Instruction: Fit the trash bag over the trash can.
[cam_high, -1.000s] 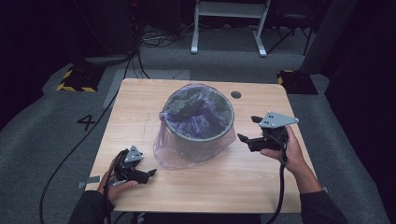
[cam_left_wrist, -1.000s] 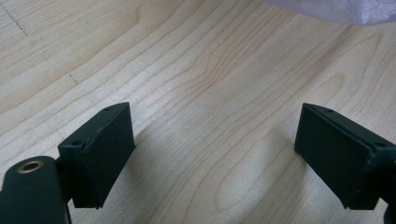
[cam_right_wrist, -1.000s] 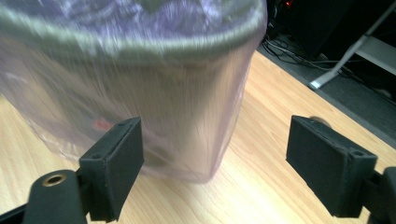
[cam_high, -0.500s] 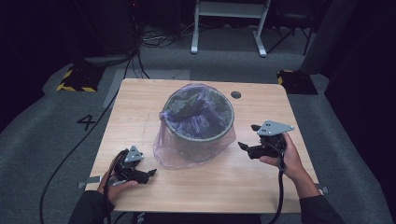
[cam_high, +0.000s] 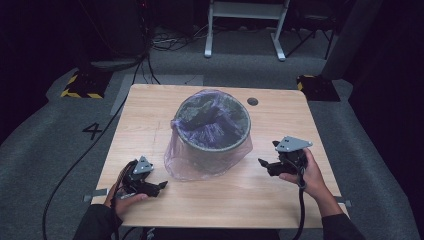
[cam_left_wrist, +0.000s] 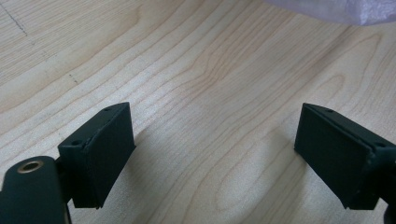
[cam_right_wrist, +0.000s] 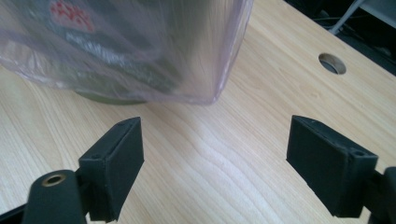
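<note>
A: Where does the bin (cam_high: 212, 127) sit?

B: In the middle of the high view, on the wooden table (cam_high: 150, 115), with a thin purple bag (cam_high: 210, 162) draped over its rim and hanging down its outside to the tabletop.

A: And the grippers?

B: The right gripper (cam_high: 262, 162) sits at the right of that frame, pointing left at the bag's lower edge; the left gripper (cam_high: 162, 185) lies at lower left, pointing right, below the bag's near corner. Both look about equally near; I'd judge the right one better lined up.

A: Jaws?

B: Wide apart on both, nothing between them. In the right gripper view the bag's hanging corner (cam_right_wrist: 212, 95) is just beyond the jaws, upper centre, not touching. In the left gripper view a sliver of bag (cam_left_wrist: 336, 9) shows at upper right, farther off.

A: Anything unclear?

B: The bin's contents are a dark crumple under plastic. Red print (cam_right_wrist: 67, 11) on the bin is blurred by the film and cut off at the top edge.
</note>
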